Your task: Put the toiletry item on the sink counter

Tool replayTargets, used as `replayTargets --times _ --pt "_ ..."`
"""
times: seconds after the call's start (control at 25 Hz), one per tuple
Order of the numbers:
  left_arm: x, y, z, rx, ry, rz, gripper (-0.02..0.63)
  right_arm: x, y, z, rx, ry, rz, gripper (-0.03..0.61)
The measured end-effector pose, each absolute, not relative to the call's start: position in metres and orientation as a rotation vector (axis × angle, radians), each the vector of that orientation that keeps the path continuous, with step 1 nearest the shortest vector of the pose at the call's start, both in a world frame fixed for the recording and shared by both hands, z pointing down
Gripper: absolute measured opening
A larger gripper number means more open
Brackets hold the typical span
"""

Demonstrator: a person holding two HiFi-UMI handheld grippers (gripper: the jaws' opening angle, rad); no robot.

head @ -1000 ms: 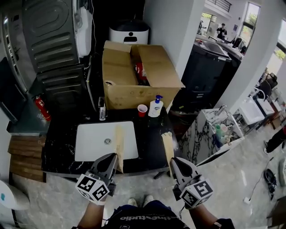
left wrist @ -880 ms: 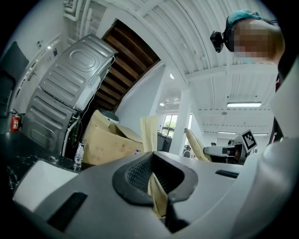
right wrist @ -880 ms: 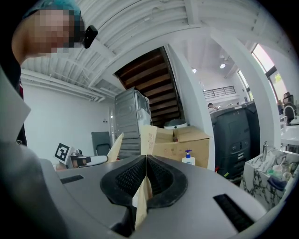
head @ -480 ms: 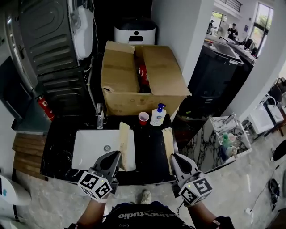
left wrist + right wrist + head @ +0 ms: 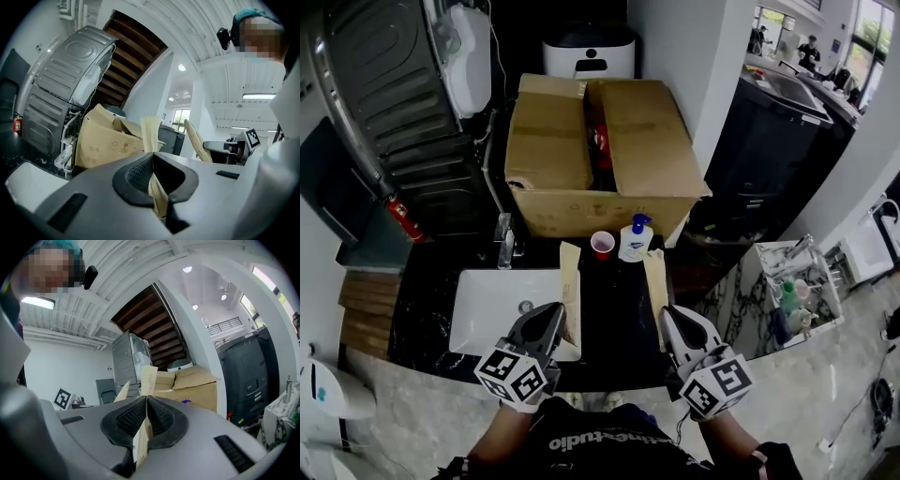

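Observation:
Each gripper holds a flat tan strip, like a paper packet. In the head view my left gripper [image 5: 547,322] is shut on the left strip [image 5: 570,286], which lies over the right rim of the white basin [image 5: 487,309]. My right gripper [image 5: 673,321] is shut on the right strip [image 5: 655,281], above the black sink counter [image 5: 614,309]. In the left gripper view the pads pinch the strip [image 5: 151,133] at the left gripper [image 5: 153,158]. The right gripper view shows the same grip by the right gripper [image 5: 146,400] on its strip [image 5: 148,377].
A red cup [image 5: 602,244] and a pump soap bottle [image 5: 635,239] stand at the counter's back, with a faucet [image 5: 504,239] to their left. Behind them sits an open cardboard box [image 5: 600,150]. A marble shelf with bottles [image 5: 792,295] is at the right, a fire extinguisher [image 5: 403,220] at the left.
The person has come closer to the counter. Both grippers, still shut on their strips, now reach farther over the counter toward the cup and bottle.

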State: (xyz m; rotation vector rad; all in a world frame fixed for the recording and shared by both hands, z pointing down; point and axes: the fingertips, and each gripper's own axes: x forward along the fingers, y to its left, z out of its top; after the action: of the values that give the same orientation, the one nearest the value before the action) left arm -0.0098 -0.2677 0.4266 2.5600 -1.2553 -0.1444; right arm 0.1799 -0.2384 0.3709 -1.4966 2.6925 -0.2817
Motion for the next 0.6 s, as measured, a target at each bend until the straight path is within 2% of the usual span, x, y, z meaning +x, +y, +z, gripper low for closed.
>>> replayTargets --times 0.24,0.6 --pt "-0.01 -0.301 0.472 2.423 -1.243 -0.029 0.017 0.176 -0.256 0.374 -1.538 2.668 -0.295 0.041" --pt "0.019 -0.355 0.61 2.129 -1.157 0.217 0.017 0.17 -0.267 0.397 -1.586 2.664 -0.378 0.041"
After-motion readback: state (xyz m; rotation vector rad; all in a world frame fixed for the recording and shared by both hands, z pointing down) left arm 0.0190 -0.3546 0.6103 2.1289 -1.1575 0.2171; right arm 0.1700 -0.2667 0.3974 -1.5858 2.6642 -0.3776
